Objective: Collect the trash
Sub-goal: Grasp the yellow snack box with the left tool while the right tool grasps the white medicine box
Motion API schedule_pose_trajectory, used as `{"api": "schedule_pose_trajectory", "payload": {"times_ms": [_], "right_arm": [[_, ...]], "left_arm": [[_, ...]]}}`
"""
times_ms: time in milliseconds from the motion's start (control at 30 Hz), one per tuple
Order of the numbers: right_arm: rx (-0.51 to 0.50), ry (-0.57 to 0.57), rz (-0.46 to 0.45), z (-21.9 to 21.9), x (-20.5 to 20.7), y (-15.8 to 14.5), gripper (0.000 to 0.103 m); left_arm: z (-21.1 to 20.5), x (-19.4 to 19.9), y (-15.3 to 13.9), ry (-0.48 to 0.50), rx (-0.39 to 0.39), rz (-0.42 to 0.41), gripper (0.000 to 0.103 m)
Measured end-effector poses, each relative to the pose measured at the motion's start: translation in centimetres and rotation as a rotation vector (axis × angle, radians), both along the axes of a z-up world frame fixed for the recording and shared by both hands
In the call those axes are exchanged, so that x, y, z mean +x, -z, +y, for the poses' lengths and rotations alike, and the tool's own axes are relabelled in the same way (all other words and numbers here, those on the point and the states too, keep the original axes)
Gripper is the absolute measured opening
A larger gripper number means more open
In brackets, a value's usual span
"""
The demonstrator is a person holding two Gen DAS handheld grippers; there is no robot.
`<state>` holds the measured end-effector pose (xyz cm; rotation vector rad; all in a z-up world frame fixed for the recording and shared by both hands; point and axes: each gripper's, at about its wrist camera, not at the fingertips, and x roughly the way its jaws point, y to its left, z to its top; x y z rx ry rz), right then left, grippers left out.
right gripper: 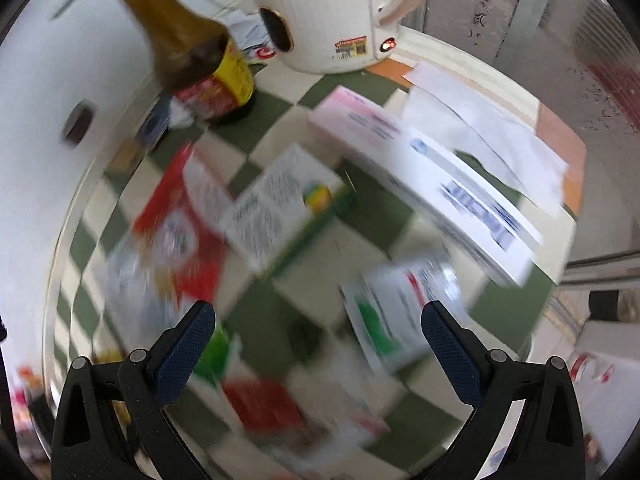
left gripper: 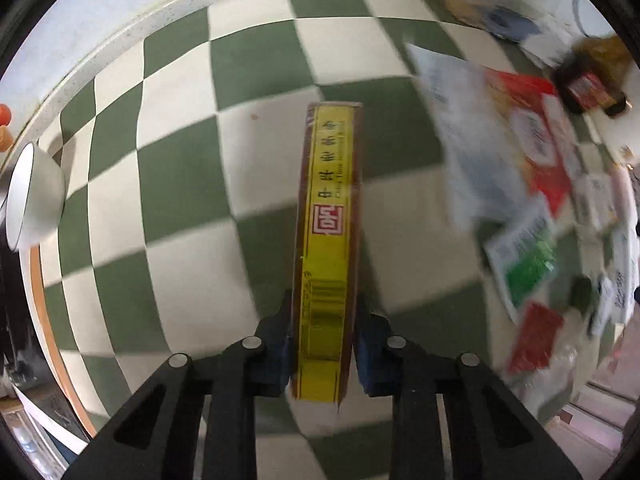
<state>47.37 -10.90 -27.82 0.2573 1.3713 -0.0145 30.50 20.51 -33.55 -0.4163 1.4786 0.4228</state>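
Gripping a yellow box (left gripper: 326, 248) edge-up between its pads, the left gripper (left gripper: 323, 344) hangs over the checkered tabletop (left gripper: 180, 184); the right gripper (right gripper: 318, 334) gapes above blurred packets (right gripper: 280, 200).

Yellow box (left gripper: 326, 248), centre of the left wrist view: a column of Chinese characters above a red square seal mark; fine print too small to read.
Other packets and labels, both views: blurred, unreadable.
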Motion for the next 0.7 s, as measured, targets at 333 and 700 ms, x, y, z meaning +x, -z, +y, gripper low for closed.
{"api": "schedule_pose_trajectory", "payload": {"times_ms": [333,700], "right_arm": [[-0.068,0.159,0.148,3.2,7.9,6.0,0.099],[-0.169,-0.116,0.061,5.2,6.8,4.5,0.079]], "left_arm": [[3.3,-0.4,-1.3,-0.079,-0.217,-0.017,0.047],[1.0,-1.3,-2.2,0.06,-0.085,0.005,0.019]]}}
